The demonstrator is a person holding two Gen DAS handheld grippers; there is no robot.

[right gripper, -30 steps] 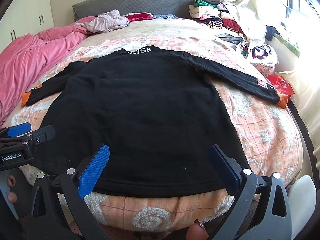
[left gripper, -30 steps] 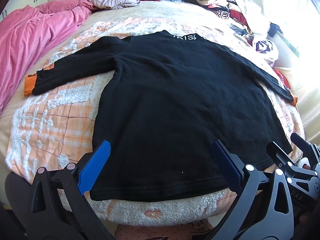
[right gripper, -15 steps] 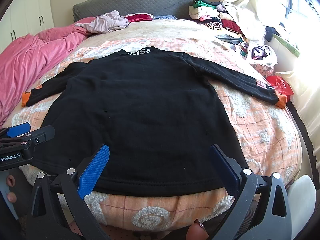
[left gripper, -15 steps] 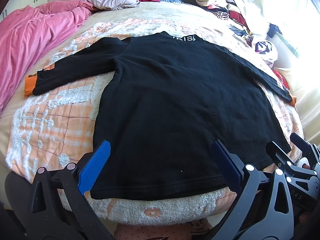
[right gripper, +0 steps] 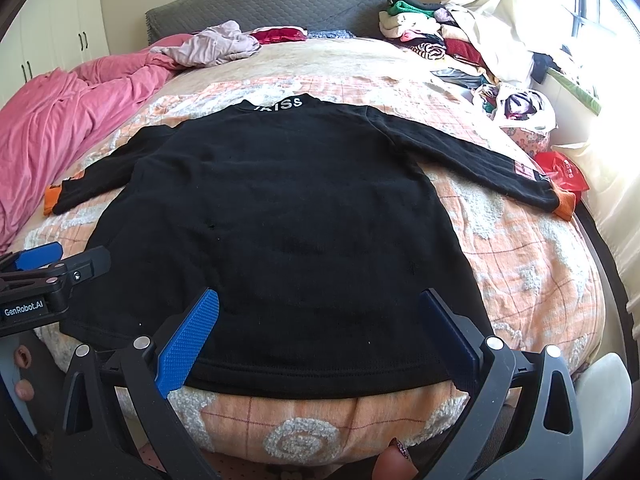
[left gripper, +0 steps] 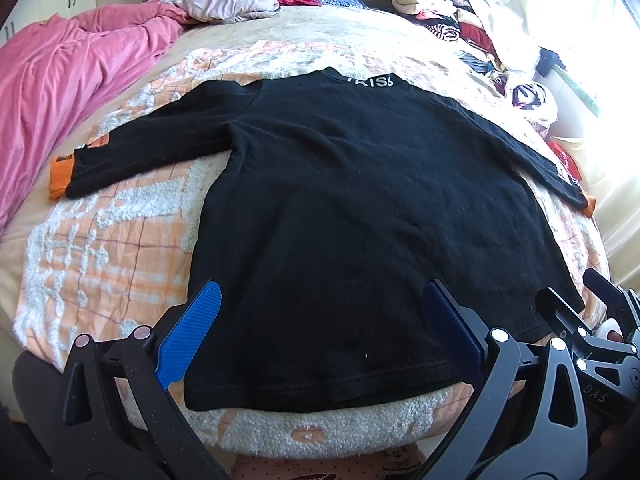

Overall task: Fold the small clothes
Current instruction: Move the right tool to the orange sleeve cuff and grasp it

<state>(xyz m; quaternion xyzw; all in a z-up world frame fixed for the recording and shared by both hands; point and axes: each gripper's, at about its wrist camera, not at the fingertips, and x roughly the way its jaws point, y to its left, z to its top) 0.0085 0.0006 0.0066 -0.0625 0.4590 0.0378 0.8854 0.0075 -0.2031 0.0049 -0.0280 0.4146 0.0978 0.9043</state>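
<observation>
One black sweater [left gripper: 360, 216] lies flat and face down on the orange-and-white bedspread [left gripper: 100, 248], straight ahead of both grippers, its hem nearest them and its lettered collar farthest. Its two sleeves spread out to either side, each ending in one orange cuff. The left gripper [left gripper: 320, 332] hangs just over the hem with its two fingers spread wide, grasping nothing; the blue-padded finger is at the sweater's left edge. The right gripper [right gripper: 320, 336] sits likewise over the hem, its two fingers parted and empty, and it also shows at the far right of the left wrist view. Whether any fingertip touches the cloth is hard to judge from these angles. Beyond the left gripper, off to its left, one pink duvet [left gripper: 60, 80] is bunched up. Ahead and to the right of the right gripper, one heap of mixed clothes [right gripper: 440, 36] is stacked by the grey headboard [right gripper: 272, 0].
</observation>
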